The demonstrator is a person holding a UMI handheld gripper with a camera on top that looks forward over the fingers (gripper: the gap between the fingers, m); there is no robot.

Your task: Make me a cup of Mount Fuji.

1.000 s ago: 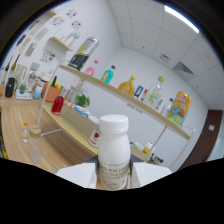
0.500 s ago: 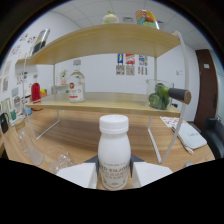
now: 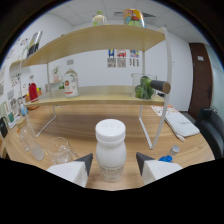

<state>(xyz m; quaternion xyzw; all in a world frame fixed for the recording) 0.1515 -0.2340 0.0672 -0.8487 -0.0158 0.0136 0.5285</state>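
A white plastic bottle [image 3: 110,149] with a white screw cap and a printed label stands upright between my fingers. My gripper [image 3: 113,164] is shut on it, its two white fingers pressing the bottle's sides. The bottle hangs over the wooden table [image 3: 85,125], just in front of a two-level wooden shelf [image 3: 100,37]. A clear glass cup [image 3: 61,149] sits on the table to the left of the left finger, and a taller clear glass [image 3: 28,141] stands further left.
The lower shelf board holds a red-labelled bottle [image 3: 70,83], a red bottle [image 3: 33,92] and a glass jar with greens [image 3: 143,87]. The shelf's white leg [image 3: 159,117] stands right of the bottle. A white pouch [image 3: 180,123] and a small blue-capped item [image 3: 165,159] lie beyond.
The view swung from a tilted look up at the shelf to a level one facing it, and the shelf is nearer. The white bottle stays fixed between the fingers.
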